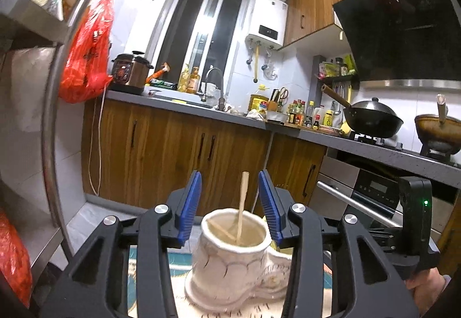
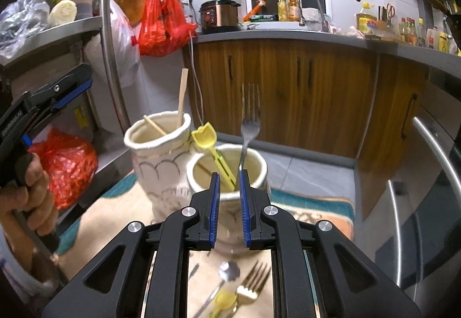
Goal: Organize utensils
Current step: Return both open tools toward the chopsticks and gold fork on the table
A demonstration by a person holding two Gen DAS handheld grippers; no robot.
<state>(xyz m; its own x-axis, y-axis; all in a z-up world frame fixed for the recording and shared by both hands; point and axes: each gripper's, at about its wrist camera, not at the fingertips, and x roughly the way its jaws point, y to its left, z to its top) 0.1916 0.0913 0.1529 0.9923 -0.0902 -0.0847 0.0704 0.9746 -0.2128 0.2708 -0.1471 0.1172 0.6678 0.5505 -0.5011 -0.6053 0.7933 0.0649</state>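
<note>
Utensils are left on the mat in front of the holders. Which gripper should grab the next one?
Right, probably. The right gripper points down, and its view shows a spoon and fork just beneath it. The left gripper points level past the tall holder; no loose utensil shows there.

I am working in a lived-in home kitchen: wood-fronted cabinets (image 1: 173,142) under a grey countertop (image 1: 184,104), a sink faucet (image 1: 216,81) before the window (image 1: 201,35), a wok (image 1: 371,119) beneath the range hood (image 1: 403,30), a pressure cooker (image 1: 129,73) left of the faucet.
</note>
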